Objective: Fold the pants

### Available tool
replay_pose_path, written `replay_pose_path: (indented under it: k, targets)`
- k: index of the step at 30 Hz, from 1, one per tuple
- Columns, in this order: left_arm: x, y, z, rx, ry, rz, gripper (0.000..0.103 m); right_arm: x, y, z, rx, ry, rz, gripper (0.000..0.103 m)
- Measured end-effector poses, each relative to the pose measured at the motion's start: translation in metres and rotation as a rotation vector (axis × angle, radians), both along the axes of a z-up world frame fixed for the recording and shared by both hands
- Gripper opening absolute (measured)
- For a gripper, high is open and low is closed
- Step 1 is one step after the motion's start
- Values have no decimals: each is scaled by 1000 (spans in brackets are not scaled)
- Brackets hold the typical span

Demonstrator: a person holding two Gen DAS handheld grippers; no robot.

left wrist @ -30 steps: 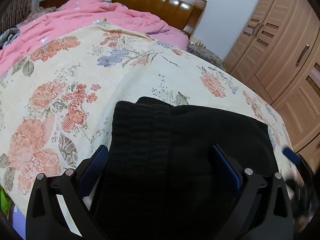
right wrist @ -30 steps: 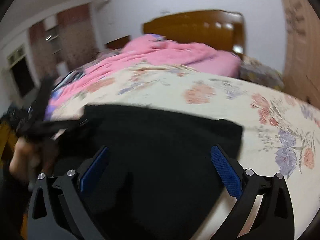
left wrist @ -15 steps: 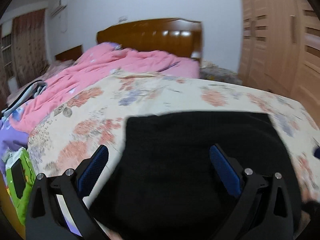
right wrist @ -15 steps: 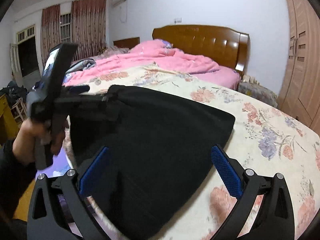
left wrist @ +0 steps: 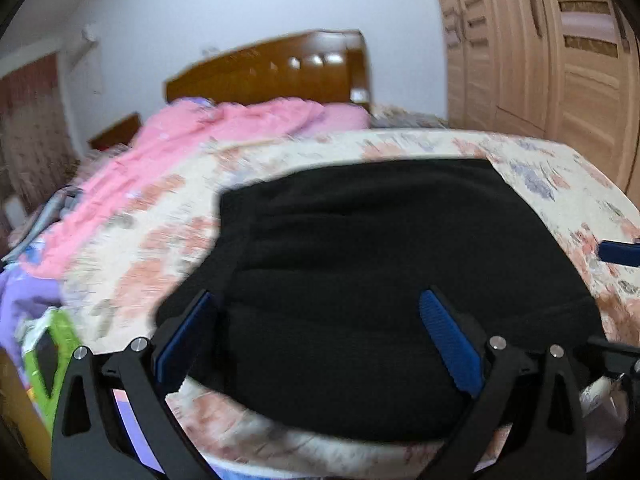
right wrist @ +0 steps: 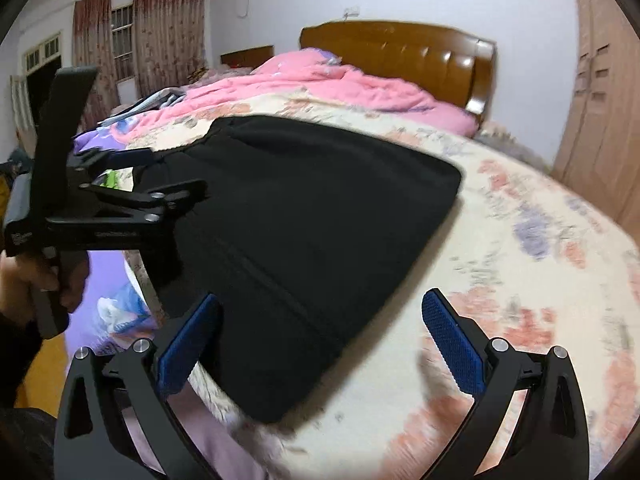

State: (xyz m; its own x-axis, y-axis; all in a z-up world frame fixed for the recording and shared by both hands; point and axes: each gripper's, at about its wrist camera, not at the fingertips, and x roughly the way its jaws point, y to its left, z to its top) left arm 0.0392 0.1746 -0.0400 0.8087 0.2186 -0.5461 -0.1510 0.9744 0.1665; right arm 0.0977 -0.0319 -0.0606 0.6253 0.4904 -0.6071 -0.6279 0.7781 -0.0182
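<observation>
The black pants lie folded in a compact block on the floral bedspread near the bed's foot edge; they also show in the right wrist view. My left gripper is open and empty, held just in front of the pants' near edge. My right gripper is open and empty, over the pants' near right corner. The left gripper also appears from the side in the right wrist view, at the pants' left edge.
A pink quilt is bunched toward the wooden headboard. A wooden wardrobe stands at the right. Purple cloth and a green item lie off the bed's left side. A window with curtains is at far left.
Both grippers have pulled back and risen from the pants, which stay folded on the bed. Both views are tilted and blurred with motion.
</observation>
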Motion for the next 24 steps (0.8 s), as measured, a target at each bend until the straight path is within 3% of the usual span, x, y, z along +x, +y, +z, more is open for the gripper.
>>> replay_pose_path:
  k: [4, 8, 11, 13, 24]
  targets:
    - [-38, -15, 26, 62, -106, 47, 101, -25, -22, 16, 125, -76, -94, 98]
    - [-66, -26, 43, 25, -173, 133, 101, -47, -21, 26, 131, -156, -117, 98]
    - [-65, -26, 44, -87, -137, 105, 101, -57, -19, 25, 129, -177, -143, 98]
    - [-64, -27, 38, -113, -115, 130, 101, -58, -22, 20, 143, -147, -163, 98]
    - [-60, -47, -7, -89, 7, 91, 101, -46, -30, -1, 117, -65, -217, 98]
